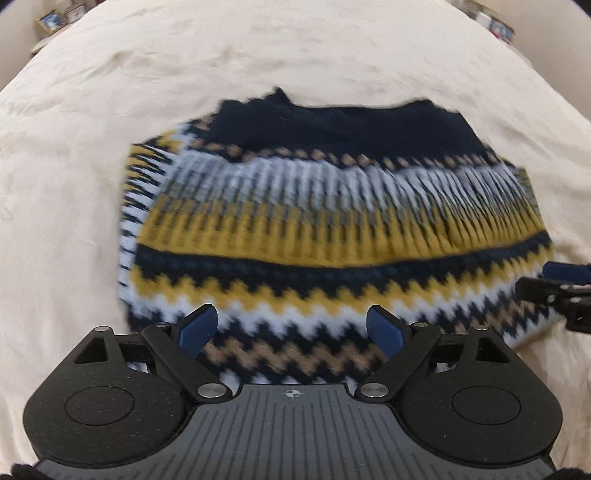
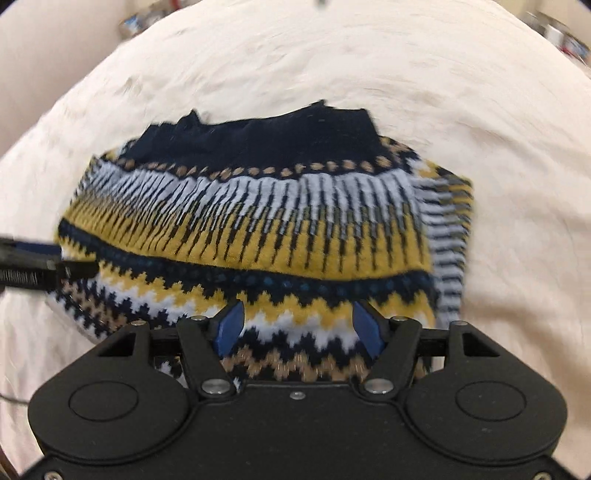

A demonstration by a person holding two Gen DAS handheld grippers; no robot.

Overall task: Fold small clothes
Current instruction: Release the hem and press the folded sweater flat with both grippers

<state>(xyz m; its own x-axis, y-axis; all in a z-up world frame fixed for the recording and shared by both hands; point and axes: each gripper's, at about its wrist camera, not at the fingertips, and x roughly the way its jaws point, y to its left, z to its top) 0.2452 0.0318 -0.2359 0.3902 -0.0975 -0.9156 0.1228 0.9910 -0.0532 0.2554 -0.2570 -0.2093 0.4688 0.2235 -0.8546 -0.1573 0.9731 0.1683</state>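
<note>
A small knitted sweater [image 1: 325, 221] in navy, mustard, white and tan zigzag bands lies folded on a cream bedspread [image 1: 74, 184]. It also shows in the right wrist view [image 2: 258, 229]. My left gripper [image 1: 291, 325] is open, its blue pads over the sweater's near hem, holding nothing. My right gripper [image 2: 297, 323] is open over the near hem too, empty. The right gripper's tip shows at the sweater's right edge in the left wrist view [image 1: 554, 288]. The left gripper's tip shows at the sweater's left edge in the right wrist view [image 2: 48, 266]. Both views are motion-blurred.
The cream bedspread [image 2: 498, 258] surrounds the sweater on all sides. Small framed pictures [image 1: 51, 20] stand beyond the far left corner, and more small items [image 1: 498, 26] beyond the far right.
</note>
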